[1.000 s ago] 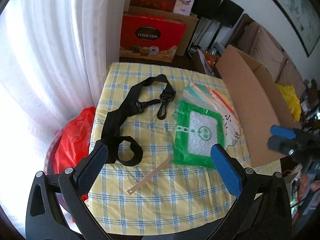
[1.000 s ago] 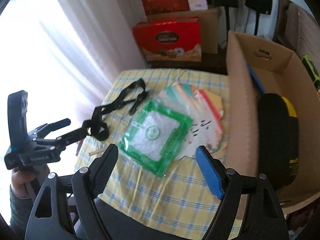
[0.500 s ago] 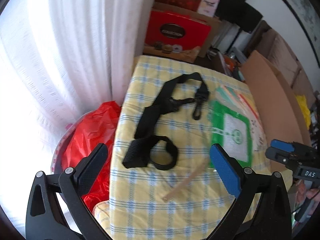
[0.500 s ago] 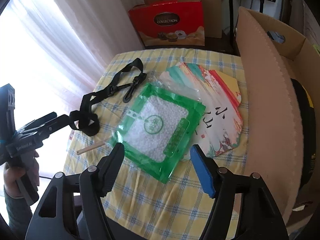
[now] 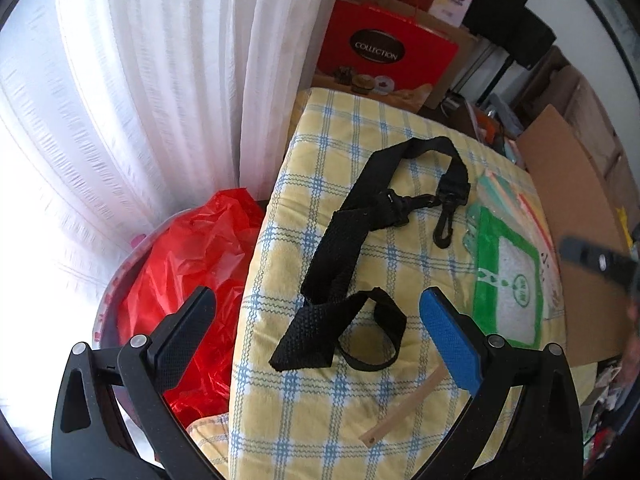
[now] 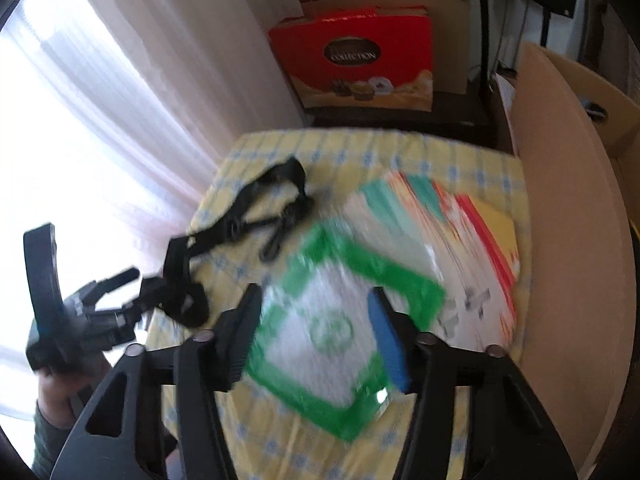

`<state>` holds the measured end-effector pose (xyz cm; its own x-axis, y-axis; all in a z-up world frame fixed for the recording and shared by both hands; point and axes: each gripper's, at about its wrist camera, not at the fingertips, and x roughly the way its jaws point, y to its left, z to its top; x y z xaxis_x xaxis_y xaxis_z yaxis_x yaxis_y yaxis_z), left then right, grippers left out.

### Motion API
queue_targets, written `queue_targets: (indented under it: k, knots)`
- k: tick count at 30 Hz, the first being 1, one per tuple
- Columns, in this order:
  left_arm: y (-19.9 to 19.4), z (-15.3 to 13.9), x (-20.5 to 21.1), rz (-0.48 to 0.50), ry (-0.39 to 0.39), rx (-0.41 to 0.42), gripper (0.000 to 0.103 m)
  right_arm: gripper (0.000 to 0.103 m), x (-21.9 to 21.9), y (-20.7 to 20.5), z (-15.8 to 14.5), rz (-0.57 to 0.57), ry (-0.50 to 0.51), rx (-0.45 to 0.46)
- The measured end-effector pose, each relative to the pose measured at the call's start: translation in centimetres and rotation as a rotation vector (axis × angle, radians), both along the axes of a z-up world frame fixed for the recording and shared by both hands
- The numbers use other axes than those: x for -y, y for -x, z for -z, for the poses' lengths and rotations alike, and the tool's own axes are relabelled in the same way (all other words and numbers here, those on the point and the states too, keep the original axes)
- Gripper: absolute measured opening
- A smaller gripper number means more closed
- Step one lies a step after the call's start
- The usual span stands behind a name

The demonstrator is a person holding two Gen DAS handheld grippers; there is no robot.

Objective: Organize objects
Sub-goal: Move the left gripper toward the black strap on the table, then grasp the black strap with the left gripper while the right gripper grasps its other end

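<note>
On the yellow checked cloth a black strap is laid in loops, with a thin wooden strip beside its near end. The left gripper is held above the strap, its jaws spread wide and nothing grasped. A green-bordered pouch is seen on a stack of coloured sheets beside a cardboard box. Over the pouch the right gripper is poised, jaws just narrowed, nothing gripped.
</note>
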<state>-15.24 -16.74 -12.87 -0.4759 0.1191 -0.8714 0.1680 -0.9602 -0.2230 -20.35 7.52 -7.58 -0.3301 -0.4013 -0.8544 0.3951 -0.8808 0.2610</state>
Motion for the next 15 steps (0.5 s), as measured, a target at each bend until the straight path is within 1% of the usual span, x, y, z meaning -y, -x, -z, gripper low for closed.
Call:
queue_targets:
  k: [2,4,8,10,11,13,15]
  knots:
    - [0.3,0.3,0.1,0.001,0.002,0.008,0.089,0.049,1.2,1.4,-0.1,-0.009,-0.011,-0.015]
    - [0.5,0.6,0.2,0.001,-0.001,0.016,0.086,0.046,2.2,2.6,0.2,-0.015,-0.016,-0.016]
    - [0.7,0.8,0.4,-0.002,-0.003,0.016,0.084,0.043,3.9,4.4,1.3,-0.024,-0.02,-0.006]
    - [0.8,0.9,0.3,0.002,-0.009,0.021,0.081,0.038,4.8,5.4,2.3,-0.039,-0.029,0.004]
    - [0.8,0.9,0.2,0.004,-0.008,0.023,0.078,0.038,5.3,5.8,2.7,-0.044,-0.042,0.002]
    - [0.8,1.0,0.1,0.009,-0.008,0.025,0.077,0.037,5.9,6.4,3.2,-0.049,-0.07,-0.019]
    - [0.9,1.2,0.0,0.015,-0.014,0.029,0.072,0.037,6.4,7.1,3.5,-0.054,-0.076,-0.043]
